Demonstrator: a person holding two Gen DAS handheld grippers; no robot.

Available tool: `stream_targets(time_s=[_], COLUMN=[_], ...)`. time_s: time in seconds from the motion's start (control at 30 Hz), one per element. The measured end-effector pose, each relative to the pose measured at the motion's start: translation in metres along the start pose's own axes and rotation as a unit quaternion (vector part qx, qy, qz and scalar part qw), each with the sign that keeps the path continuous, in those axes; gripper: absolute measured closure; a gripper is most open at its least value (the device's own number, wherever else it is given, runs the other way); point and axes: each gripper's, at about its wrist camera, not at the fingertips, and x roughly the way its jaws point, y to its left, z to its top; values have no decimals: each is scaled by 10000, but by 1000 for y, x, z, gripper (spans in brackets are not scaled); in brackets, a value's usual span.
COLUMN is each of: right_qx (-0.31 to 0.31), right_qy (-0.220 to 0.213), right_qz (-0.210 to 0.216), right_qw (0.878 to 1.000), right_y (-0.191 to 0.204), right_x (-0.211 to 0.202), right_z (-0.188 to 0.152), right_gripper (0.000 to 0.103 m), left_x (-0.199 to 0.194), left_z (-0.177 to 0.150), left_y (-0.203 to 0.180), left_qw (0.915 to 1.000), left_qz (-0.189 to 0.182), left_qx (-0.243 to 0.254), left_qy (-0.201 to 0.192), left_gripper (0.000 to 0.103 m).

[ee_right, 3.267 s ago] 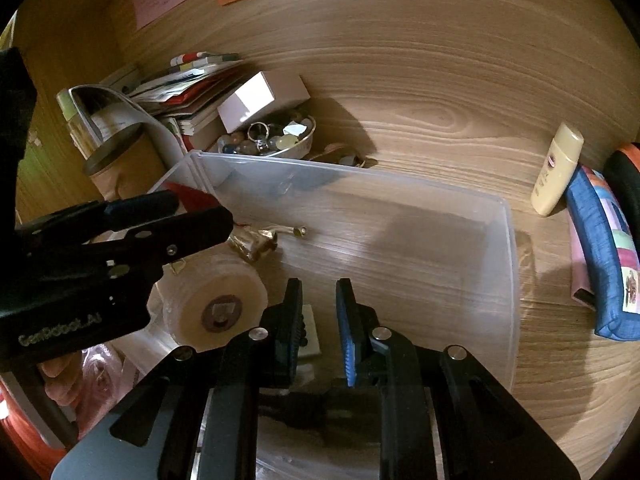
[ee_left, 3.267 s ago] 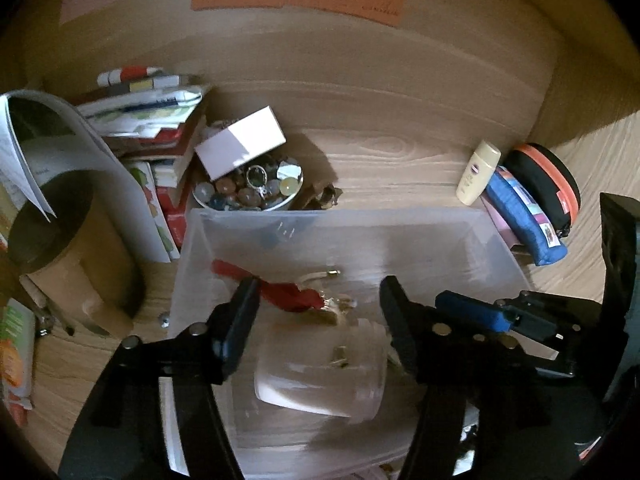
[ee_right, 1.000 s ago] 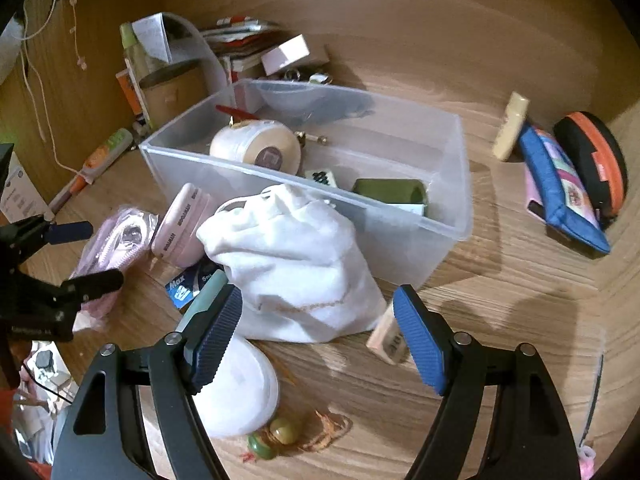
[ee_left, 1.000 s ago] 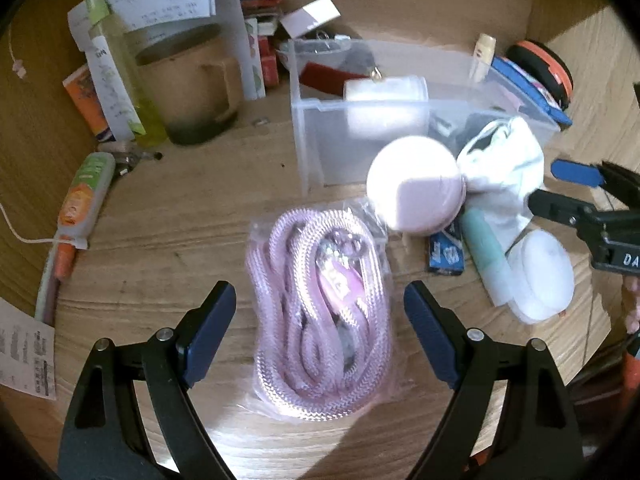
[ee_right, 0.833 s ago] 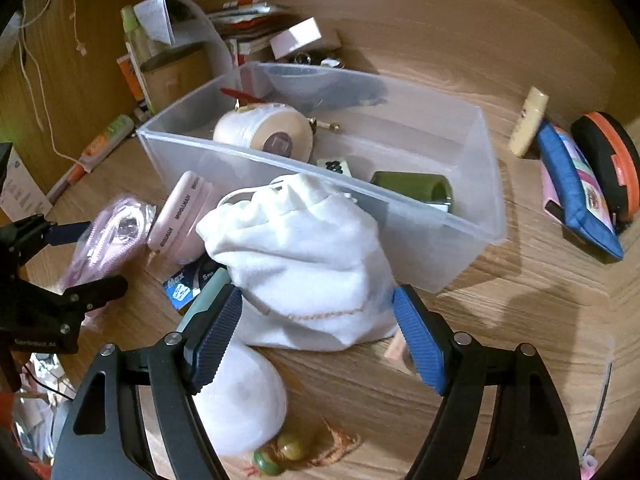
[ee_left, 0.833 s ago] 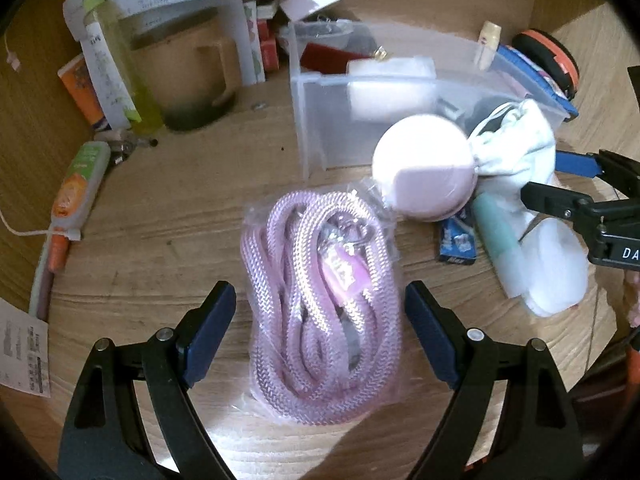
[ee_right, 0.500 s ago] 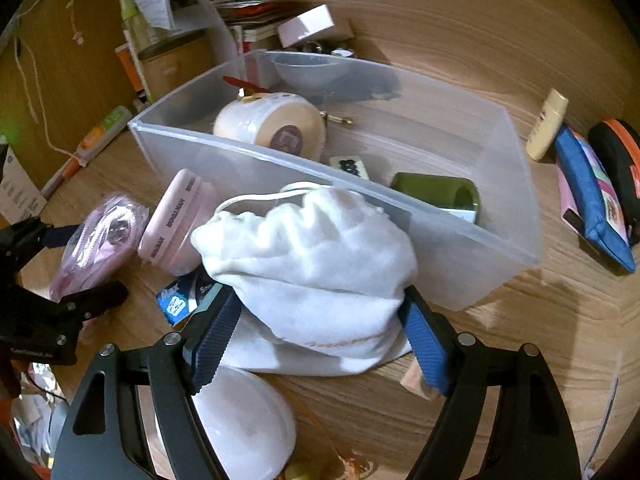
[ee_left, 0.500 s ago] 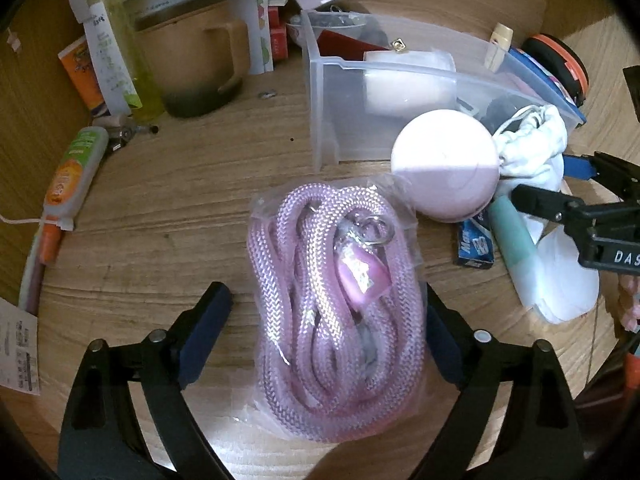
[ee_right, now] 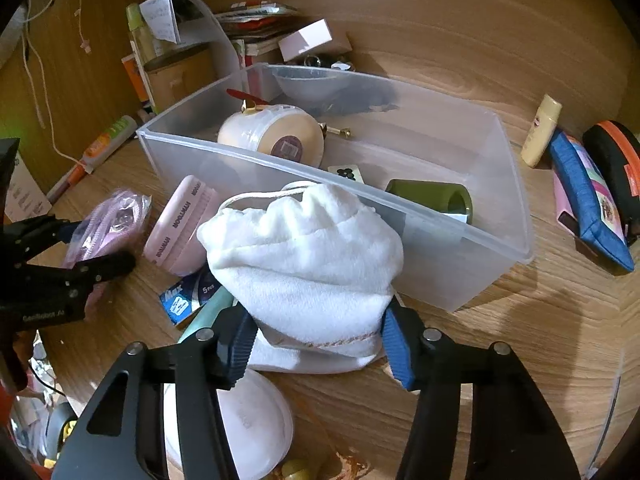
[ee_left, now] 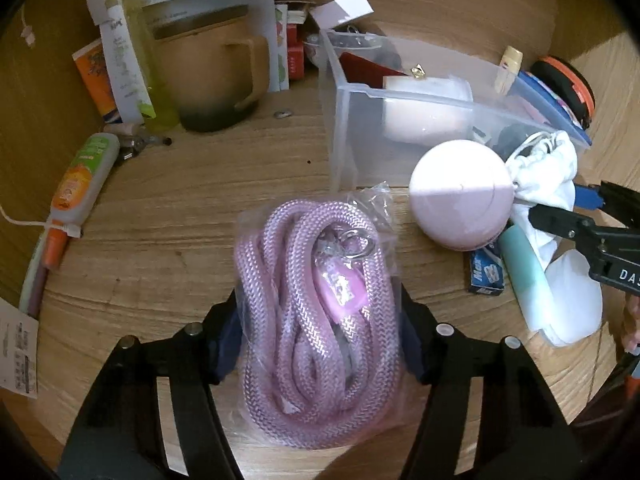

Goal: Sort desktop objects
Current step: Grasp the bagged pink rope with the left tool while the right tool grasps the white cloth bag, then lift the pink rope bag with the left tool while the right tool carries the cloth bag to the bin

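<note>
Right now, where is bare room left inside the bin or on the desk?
Free: the clear bin's floor behind the green roll, right of the white roll; desk between the tan mug and bagged pink rope. Crowded: the bin's front wall, around the white pouch.

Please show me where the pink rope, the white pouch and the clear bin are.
pink rope (ee_left: pixel 316 320), left wrist view, middle coil.
white pouch (ee_right: pixel 308 248), right wrist view, cloth body.
clear bin (ee_right: pixel 440 264), right wrist view, front wall.

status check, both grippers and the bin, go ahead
Left gripper closing around bagged rope. Right gripper closing around white pouch. Bin open, pink case beside it.
</note>
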Motion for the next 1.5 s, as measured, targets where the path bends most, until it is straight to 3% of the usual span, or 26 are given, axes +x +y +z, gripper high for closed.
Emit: stream_targets(time_s=[0.3,0.77,1.03,1.5], right_qx=[72,18,-69,-7], right_qy=[-343,-728,-1096,-1320], right_qz=[-38,-139,-339,-540], right_qw=[9994,9972,9934,9898], right_y=[-4,-6,-5,-23], right_x=[-31,-68,-94,-100], right_z=[0,-3,3,29], right_gripper=[53,70,70,70], left_x=[-9,-47,-71,-87], left_z=[0,18,31,71], left_y=[9,7,-3,-27], left_qw=[9997,9972,9944,9900], left_qz=[12,-73,-180,-421], left_qx=[-256,-457,-444,-265], left_qy=[-48,-582,-937,-1323], left_gripper=[42,43,43,43])
